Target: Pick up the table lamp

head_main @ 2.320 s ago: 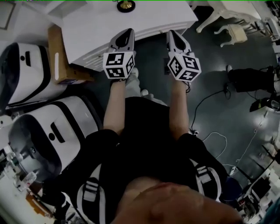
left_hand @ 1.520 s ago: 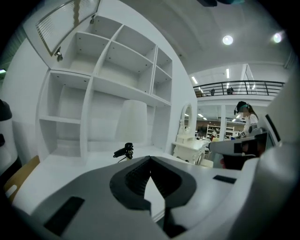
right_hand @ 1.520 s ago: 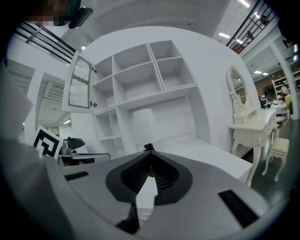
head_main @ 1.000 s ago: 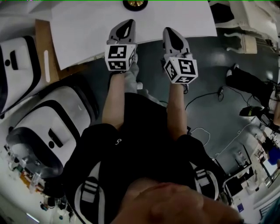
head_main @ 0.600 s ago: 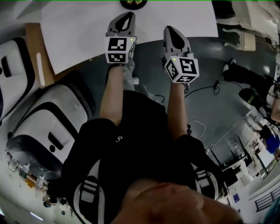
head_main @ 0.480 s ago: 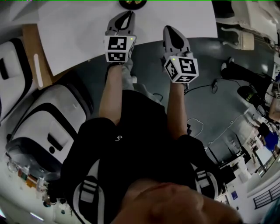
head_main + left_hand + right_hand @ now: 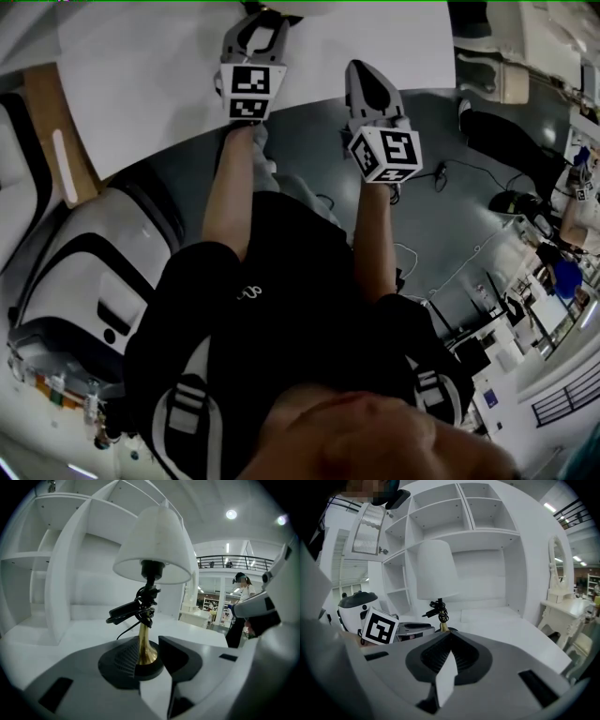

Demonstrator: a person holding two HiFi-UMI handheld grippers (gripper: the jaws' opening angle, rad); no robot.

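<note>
Head view: left tongs (image 7: 260, 23) nearer than right tongs (image 7: 366, 80) to white-shaded, gold-stemmed table lamp (image 7: 149, 569) on white tabletop (image 7: 141, 84). Left gripper view: opening around lamp's stem, not squeezing. Right gripper view: clenched, empty. Probably light, tippy, shade soft; grab hard stem low.

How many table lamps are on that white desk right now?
1. The table lamp stands on the white desk, straight ahead of the left gripper. Its brass stem shows between the opening jaws, which don't press on it. Neither gripper view shows a second lamp.
</note>
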